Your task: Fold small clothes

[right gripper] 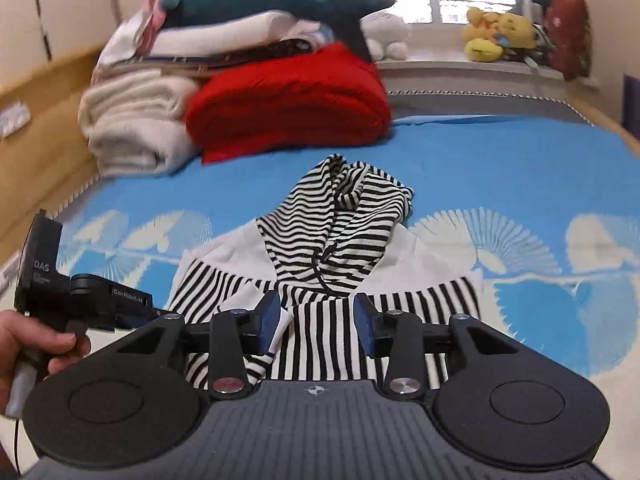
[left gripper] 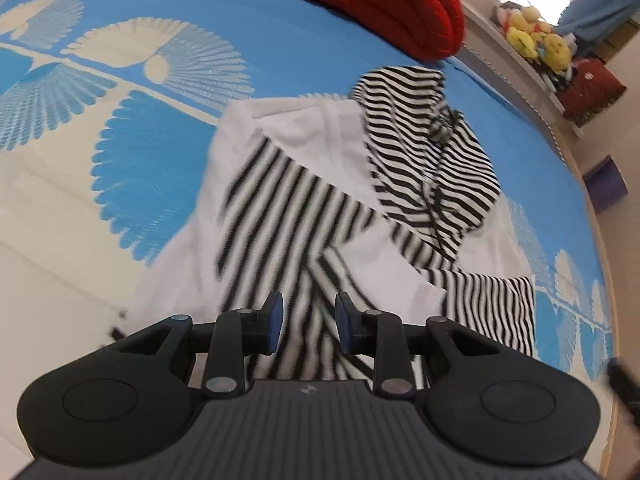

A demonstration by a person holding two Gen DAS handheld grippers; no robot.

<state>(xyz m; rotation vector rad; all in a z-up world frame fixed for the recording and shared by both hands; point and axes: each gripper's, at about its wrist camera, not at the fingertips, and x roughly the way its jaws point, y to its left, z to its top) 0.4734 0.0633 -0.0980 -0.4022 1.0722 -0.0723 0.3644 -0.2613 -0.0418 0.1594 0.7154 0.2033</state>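
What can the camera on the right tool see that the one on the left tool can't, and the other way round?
Only the right wrist view shows the stack of folded blankets with a dark plush shark on top, the window, and a hand holding the left tool's body. Only the left wrist view shows the purple box on the floor beside the bed. Both show the striped hooded top spread on the blue bedspread, the folded red blanket and the yellow plush toys; each sees its own open tool above the top.

Striped hoodie [right gripper: 328,256] — blue bedsheet [right gripper: 480,168] beneath
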